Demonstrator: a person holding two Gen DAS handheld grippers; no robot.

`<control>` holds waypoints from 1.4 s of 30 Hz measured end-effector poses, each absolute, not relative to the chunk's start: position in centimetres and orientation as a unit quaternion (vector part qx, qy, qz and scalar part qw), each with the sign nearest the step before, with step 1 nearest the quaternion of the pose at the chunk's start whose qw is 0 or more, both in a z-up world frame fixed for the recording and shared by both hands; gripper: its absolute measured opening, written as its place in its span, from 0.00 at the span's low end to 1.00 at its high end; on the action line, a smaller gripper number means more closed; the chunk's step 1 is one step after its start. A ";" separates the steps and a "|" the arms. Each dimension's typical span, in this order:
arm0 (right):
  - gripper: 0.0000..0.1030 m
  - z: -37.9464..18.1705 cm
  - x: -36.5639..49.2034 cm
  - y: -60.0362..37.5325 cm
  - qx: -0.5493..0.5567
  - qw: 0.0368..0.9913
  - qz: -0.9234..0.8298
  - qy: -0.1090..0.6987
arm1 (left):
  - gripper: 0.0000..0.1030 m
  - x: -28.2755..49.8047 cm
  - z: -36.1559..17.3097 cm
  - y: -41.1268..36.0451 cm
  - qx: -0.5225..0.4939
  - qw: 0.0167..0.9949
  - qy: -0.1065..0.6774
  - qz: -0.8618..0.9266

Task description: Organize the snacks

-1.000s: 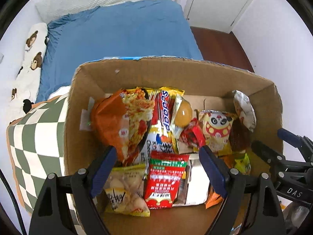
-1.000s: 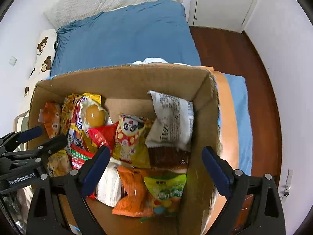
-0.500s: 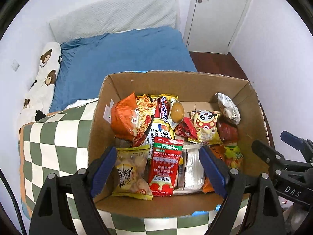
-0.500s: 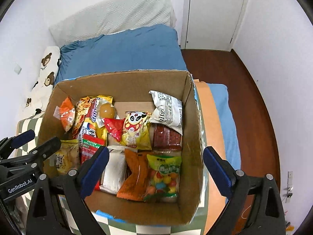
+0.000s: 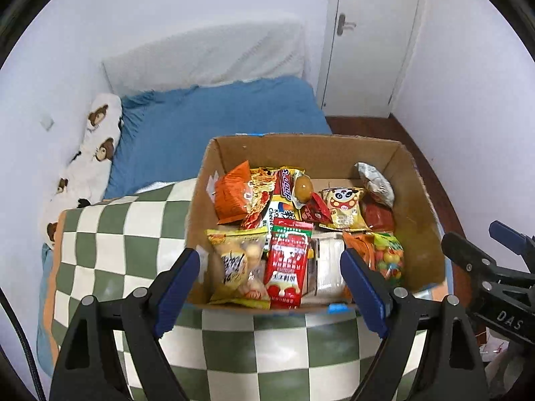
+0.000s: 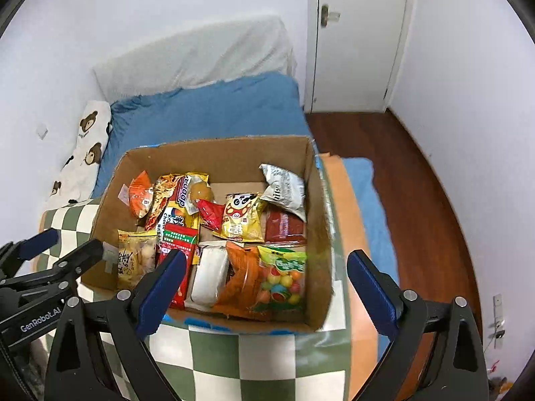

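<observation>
1. Both grippers, the left gripper (image 5: 271,287) and the right gripper (image 6: 267,287), have pulled back and up from the cardboard box (image 5: 301,147).
2. The box now lies wholly ahead of the jaws, not between them.
3. The checkered blanket (image 5: 133,234) now shows under the jaws.

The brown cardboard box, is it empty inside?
No, the brown cardboard box is full of snack packets, such as a yellow panda-face bag and a clear bag of colourful candy balls.
</observation>
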State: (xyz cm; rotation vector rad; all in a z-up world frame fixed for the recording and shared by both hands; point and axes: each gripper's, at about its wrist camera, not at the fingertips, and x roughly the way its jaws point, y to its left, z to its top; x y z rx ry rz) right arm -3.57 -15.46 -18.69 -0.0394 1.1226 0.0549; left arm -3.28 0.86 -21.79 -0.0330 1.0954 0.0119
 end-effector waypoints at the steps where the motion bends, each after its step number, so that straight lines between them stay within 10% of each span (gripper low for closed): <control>1: 0.96 -18.2 -4.6 -15.6 -0.016 0.850 0.026 0.527 | 0.83 -4.1 -21.2 1.0 -0.016 0.857 0.514 0.006; 37: 0.99 -1.7 -26.1 -15.4 -0.026 0.909 0.047 0.412 | 0.84 -22.0 -8.4 1.4 -0.017 0.909 0.416 0.006; 42: 0.99 -2.4 -25.2 -15.4 -0.030 0.909 0.038 0.413 | 0.99 -20.7 -9.2 1.4 -0.018 0.907 0.420 0.009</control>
